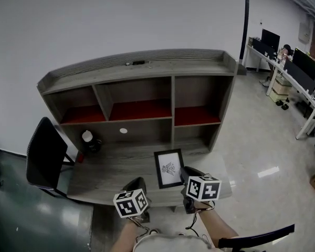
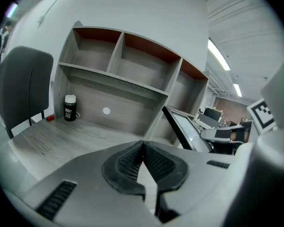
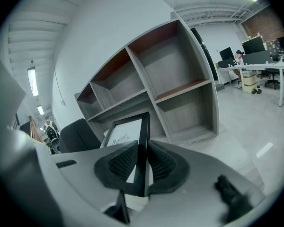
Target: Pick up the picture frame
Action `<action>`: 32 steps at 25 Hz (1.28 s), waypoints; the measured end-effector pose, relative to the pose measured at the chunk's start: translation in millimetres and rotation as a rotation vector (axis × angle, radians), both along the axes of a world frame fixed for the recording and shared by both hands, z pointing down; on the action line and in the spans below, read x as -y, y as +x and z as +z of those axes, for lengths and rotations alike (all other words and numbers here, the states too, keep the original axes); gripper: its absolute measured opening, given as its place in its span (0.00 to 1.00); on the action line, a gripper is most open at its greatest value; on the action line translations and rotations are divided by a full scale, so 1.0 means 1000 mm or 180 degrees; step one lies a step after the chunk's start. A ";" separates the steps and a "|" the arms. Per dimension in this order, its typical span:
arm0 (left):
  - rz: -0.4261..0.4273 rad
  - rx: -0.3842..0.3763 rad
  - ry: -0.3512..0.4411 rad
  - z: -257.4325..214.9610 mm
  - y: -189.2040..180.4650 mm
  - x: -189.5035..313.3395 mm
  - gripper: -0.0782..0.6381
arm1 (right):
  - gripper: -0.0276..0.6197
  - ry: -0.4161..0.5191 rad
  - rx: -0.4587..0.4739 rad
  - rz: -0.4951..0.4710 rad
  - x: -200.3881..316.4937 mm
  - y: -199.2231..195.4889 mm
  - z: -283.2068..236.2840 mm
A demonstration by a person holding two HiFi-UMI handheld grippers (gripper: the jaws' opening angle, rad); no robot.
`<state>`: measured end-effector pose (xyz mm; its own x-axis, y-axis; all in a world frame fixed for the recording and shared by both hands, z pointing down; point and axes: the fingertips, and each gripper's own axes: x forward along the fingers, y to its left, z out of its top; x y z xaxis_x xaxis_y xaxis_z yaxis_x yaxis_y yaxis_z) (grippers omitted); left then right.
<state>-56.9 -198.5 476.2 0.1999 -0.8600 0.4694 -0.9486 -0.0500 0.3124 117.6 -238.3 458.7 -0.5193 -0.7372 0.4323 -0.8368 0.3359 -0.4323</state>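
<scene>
A black picture frame (image 1: 169, 168) with a white sheet and a small drawing stands upright over the front of the grey wooden desk (image 1: 110, 172). My right gripper (image 1: 187, 175) is shut on the frame's right edge. In the right gripper view the black frame (image 3: 143, 131) runs between the ribbed pads (image 3: 162, 162), and the right gripper (image 3: 141, 151) presses on it from both sides. Whether the frame's bottom rests on the desk is hidden. My left gripper (image 1: 137, 185) hovers left of the frame. In its own view the left gripper (image 2: 142, 145) is shut with nothing in it, and the frame (image 2: 183, 126) leans at its right.
A hutch of open shelves (image 1: 147, 96) with red-lined bays fills the back of the desk. A black bottle with a white cap (image 1: 88, 140) stands at the back left. A black chair (image 1: 46, 157) is at the desk's left end. Office desks with monitors (image 1: 296, 67) line the far right.
</scene>
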 end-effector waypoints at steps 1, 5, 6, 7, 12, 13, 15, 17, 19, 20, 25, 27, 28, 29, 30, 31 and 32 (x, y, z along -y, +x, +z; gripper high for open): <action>-0.0013 0.0002 -0.0002 0.000 -0.002 0.000 0.13 | 0.17 0.0000 0.0005 -0.0008 0.000 -0.002 0.000; -0.0051 -0.0010 -0.0010 0.001 -0.011 0.001 0.13 | 0.17 -0.0003 0.0010 -0.0040 0.001 -0.011 0.001; -0.0054 -0.0011 -0.0012 0.002 -0.012 0.001 0.13 | 0.17 -0.0006 0.0003 -0.0048 0.001 -0.013 0.002; -0.0058 -0.0015 -0.0012 0.002 -0.014 0.001 0.13 | 0.17 -0.0007 -0.0004 -0.0058 0.001 -0.015 0.003; -0.0059 -0.0028 0.0013 -0.001 -0.018 0.002 0.13 | 0.17 0.0032 -0.0047 -0.0106 0.000 -0.021 0.000; -0.0058 -0.0028 0.0015 -0.001 -0.019 0.002 0.13 | 0.17 0.0038 -0.0058 -0.0105 0.000 -0.022 0.000; -0.0056 -0.0025 0.0015 -0.001 -0.021 0.001 0.13 | 0.17 0.0042 -0.0071 -0.0103 -0.001 -0.024 0.000; -0.0057 -0.0024 0.0012 -0.001 -0.023 0.001 0.13 | 0.17 0.0047 -0.0077 -0.0103 -0.002 -0.026 0.000; -0.0058 -0.0022 0.0015 -0.002 -0.024 0.001 0.13 | 0.17 0.0055 -0.0083 -0.0107 -0.002 -0.027 0.000; -0.0059 -0.0019 0.0016 -0.002 -0.025 0.001 0.13 | 0.17 0.0058 -0.0082 -0.0107 -0.002 -0.027 0.000; -0.0051 -0.0002 0.0018 -0.003 -0.027 0.001 0.13 | 0.17 0.0072 -0.0073 -0.0096 -0.001 -0.029 -0.003; -0.0053 -0.0001 0.0017 -0.003 -0.028 0.002 0.13 | 0.17 0.0073 -0.0072 -0.0092 0.000 -0.031 -0.003; -0.0055 -0.0002 0.0017 -0.003 -0.029 0.002 0.13 | 0.17 0.0073 -0.0074 -0.0091 0.000 -0.031 -0.002; -0.0056 -0.0002 0.0018 -0.003 -0.029 0.002 0.13 | 0.17 0.0072 -0.0077 -0.0090 0.000 -0.032 -0.001; -0.0058 0.0000 0.0019 -0.002 -0.030 0.002 0.13 | 0.17 0.0072 -0.0078 -0.0090 0.001 -0.032 -0.001; -0.0060 0.0001 0.0019 -0.002 -0.031 0.003 0.13 | 0.17 0.0071 -0.0077 -0.0091 0.001 -0.033 -0.001; -0.0063 0.0003 0.0018 -0.002 -0.032 0.003 0.13 | 0.17 0.0071 -0.0076 -0.0092 0.001 -0.034 -0.001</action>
